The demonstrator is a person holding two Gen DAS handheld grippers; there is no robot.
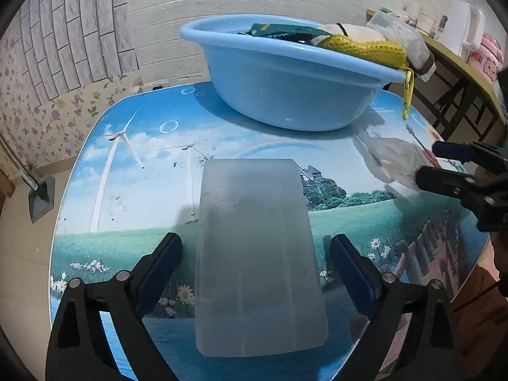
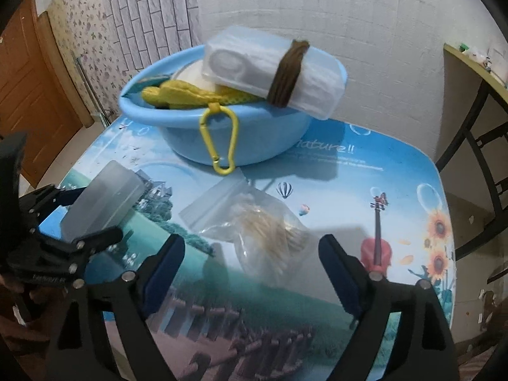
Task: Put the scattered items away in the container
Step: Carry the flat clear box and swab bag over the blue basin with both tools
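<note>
Two things are left on the bench; the blue basin at the far side is already heaped. The left hand-held gripper stands wide apart astride the frosted plastic box, pads clear of its sides, the box's long axis running straight away toward the basin. The right hand-held gripper is likewise spread, with the clear bag of toothpicks just ahead between its fingers, untouched. Each hand has its own item nearest.

Even indoor light falls from above; the blue basin casts a soft shadow on the glossy table. Fisheye curvature bends the dark-vignetted edges. The right view's foreground is blurred.
</note>
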